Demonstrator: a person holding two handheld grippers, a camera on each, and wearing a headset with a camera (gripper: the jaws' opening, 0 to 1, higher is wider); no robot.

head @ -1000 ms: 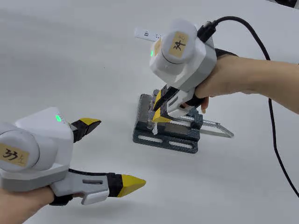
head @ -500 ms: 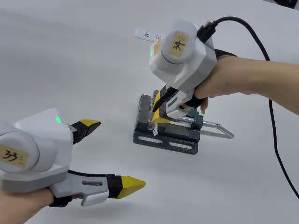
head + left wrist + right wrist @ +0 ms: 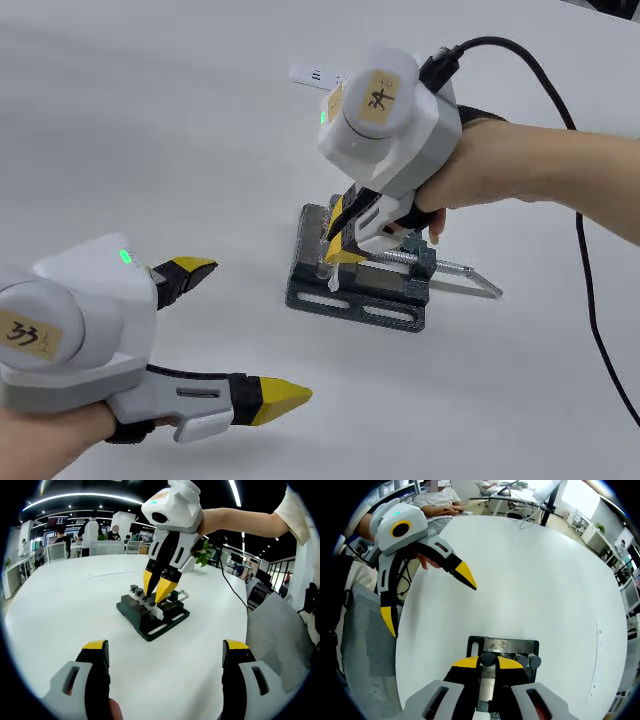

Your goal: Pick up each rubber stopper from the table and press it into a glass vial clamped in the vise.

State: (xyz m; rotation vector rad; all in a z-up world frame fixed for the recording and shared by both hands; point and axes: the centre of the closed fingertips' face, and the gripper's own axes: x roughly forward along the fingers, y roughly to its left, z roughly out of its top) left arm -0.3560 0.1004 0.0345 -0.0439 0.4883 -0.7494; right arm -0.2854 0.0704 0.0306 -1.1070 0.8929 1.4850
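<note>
A dark vise stands mid-table, also seen in the left gripper view and the right gripper view. My right gripper points down over it, its yellow tips closed on a dark rubber stopper at the top of a clear vial that leans in the vise. Two more stoppered vials stand beside it in the vise jaws. My left gripper hovers low at the near left, wide open and empty, apart from the vise.
A white label strip lies on the table beyond the vise. The vise's screw handle juts right. A black cable trails from the right gripper across the white table. People sit at desks far behind.
The right gripper has shifted very slightly over the vise, and the clear vial under its tips sits a little lower. The left gripper has stayed put and open.
</note>
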